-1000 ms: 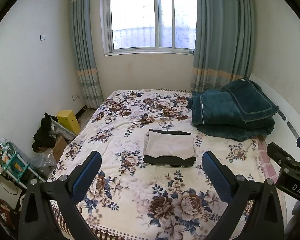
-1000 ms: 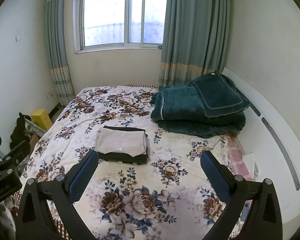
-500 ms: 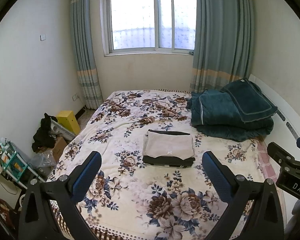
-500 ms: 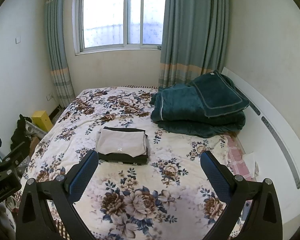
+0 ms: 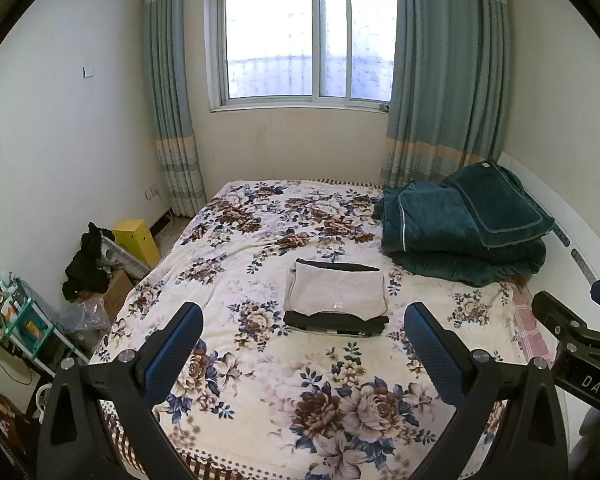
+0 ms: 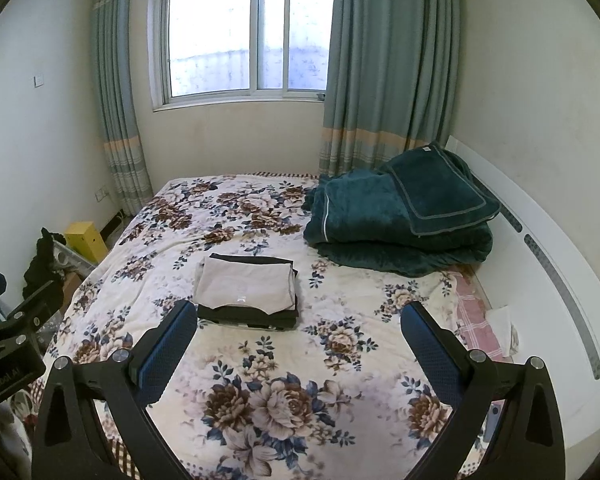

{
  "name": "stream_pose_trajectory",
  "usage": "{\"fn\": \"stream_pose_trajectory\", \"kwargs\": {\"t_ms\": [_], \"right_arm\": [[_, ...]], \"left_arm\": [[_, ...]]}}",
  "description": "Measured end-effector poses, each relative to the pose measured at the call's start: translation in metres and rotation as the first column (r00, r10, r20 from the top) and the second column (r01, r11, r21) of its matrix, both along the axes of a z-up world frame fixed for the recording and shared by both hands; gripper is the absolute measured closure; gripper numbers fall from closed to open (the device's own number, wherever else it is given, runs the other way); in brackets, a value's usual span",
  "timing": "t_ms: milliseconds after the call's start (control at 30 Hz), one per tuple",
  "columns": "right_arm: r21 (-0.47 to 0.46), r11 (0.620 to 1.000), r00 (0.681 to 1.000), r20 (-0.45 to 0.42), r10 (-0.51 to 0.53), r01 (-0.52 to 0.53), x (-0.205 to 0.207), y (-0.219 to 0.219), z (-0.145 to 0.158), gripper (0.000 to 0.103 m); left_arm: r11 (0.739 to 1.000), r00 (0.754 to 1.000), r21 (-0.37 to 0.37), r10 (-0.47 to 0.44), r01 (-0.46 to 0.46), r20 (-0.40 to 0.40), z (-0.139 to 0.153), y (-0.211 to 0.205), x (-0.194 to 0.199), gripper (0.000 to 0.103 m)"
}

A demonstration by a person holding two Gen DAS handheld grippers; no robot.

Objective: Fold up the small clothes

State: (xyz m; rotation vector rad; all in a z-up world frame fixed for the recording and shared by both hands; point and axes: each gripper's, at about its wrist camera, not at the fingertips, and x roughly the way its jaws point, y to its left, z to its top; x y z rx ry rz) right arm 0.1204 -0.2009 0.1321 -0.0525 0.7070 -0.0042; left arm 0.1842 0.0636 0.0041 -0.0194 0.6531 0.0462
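A small stack of folded clothes lies in the middle of the flowered bed (image 5: 260, 400): a light grey garment (image 5: 338, 290) on top of a black one (image 5: 334, 322). It also shows in the right wrist view (image 6: 246, 284). My left gripper (image 5: 303, 334) is open and empty, held above the bed's near part, short of the stack. My right gripper (image 6: 298, 334) is open and empty too, to the right of the stack and nearer than it. Part of the right gripper (image 5: 576, 344) shows at the right edge of the left wrist view.
A folded dark green blanket (image 5: 464, 232) lies at the bed's far right by the white headboard (image 6: 540, 264). Left of the bed stand a yellow box (image 5: 136, 240), dark clothes (image 5: 86, 264), cardboard boxes and a small rack (image 5: 16, 320). A window with curtains is behind.
Both grippers have risen slightly, so the bed and stack sit a little lower in view. The stack has not moved.
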Motion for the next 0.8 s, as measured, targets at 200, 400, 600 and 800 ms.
{"fn": "stream_pose_trajectory", "kwargs": {"t_ms": [200,400,600,800], "right_arm": [[0.0,1.0,1.0,0.001,-0.001,0.001,0.0,0.0,0.0,0.0],[0.001,1.0,1.0,0.004,-0.003,0.003,-0.001,0.0,0.0,0.0],[0.0,1.0,1.0,0.005,-0.001,0.001,0.0,0.001,0.001,0.0],[0.001,1.0,1.0,0.004,-0.002,0.002,-0.001,0.001,0.0,0.0]], "left_arm": [[1.0,1.0,0.0,-0.001,0.001,0.001,-0.001,0.001,0.0,0.0],[1.0,1.0,-0.003,0.001,-0.001,0.003,0.001,0.001,-0.002,0.0],[1.0,1.0,-0.004,0.003,-0.003,0.005,0.003,0.001,-0.002,0.0],[1.0,1.0,-0.006,0.005,-0.005,0.014,0.012,-0.006,0.004,0.0]]}}
